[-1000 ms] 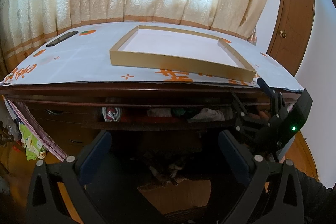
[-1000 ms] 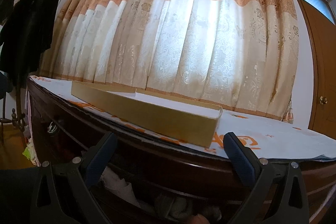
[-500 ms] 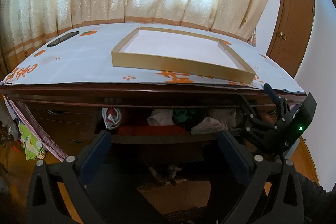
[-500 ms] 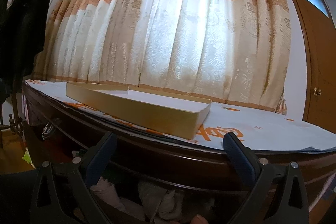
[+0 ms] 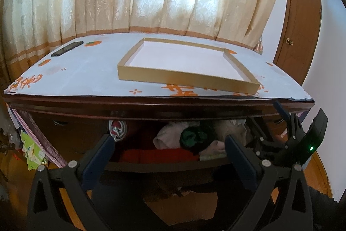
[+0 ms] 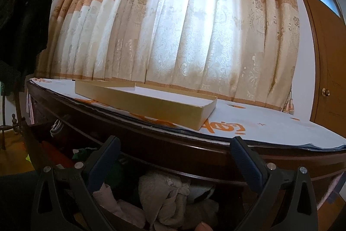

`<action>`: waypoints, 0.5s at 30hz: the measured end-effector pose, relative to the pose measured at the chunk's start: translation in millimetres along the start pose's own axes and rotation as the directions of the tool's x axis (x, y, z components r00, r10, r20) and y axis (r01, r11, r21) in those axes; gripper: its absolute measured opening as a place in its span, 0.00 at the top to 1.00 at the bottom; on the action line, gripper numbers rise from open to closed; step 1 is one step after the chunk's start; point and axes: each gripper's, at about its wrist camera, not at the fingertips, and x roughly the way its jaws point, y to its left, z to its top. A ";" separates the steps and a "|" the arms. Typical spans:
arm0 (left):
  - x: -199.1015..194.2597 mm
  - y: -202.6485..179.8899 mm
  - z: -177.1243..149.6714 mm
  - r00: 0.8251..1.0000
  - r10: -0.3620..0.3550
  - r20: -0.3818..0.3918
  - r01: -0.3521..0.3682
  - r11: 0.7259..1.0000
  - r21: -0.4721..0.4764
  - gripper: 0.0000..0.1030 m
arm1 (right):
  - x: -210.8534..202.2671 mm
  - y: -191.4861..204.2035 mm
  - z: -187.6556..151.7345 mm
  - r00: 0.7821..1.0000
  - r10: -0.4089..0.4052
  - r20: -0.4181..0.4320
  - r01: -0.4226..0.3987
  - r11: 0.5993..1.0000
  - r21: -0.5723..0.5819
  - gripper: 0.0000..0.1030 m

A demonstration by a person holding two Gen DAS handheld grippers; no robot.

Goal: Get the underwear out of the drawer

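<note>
Under the dark wooden tabletop point(image 5: 151, 106), in the left wrist view, we see the drawer point(image 5: 164, 166) pulled out further than it was one second ago: then only a thin strip of cloth showed, and now a whole heap is open to us. The underwear point(image 5: 170, 136) lies inside it, a pale piece beside a green one point(image 5: 192, 136), with something red point(image 5: 160, 154) in front and a striped piece point(image 5: 116, 129) at the left end. Our left gripper point(image 5: 167, 154) hangs in front of the drawer with its fingers point(image 5: 97, 159) wide apart and holding nothing. Our right gripper point(image 5: 287, 135) shows at the right end of the drawer; from this view we cannot tell how its fingers stand. On the paper-covered top rests a shallow gold box point(image 5: 188, 77), and a dark remote point(image 5: 67, 48) lies far to the left. From the right wrist view, the right gripper point(image 6: 173, 159) is spread open and empty, just above a pale bundle point(image 6: 170, 194) in the drawer point(image 6: 49, 155), under the table edge point(image 6: 173, 144). We judge that the opening step is done or nearly done, so that the next move is to reach down and close on one piece.
</note>
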 end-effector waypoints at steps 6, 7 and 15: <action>-4.5 1.1 1.3 1.000 0.000 0.017 0.000 1.000 0.001 0.00 | -9.6 1.7 0.4 1.000 0.007 -0.016 -0.007 1.000 -0.003 0.01; -5.0 1.1 1.2 1.000 0.000 0.020 0.000 1.000 0.000 0.00 | -11.1 2.3 0.2 1.000 0.008 -0.017 -0.008 1.000 -0.004 0.01; -6.1 1.4 1.7 1.000 0.001 0.023 -0.001 1.000 0.000 0.00 | -24.3 3.5 0.5 1.000 0.014 -0.025 -0.014 1.000 -0.007 0.01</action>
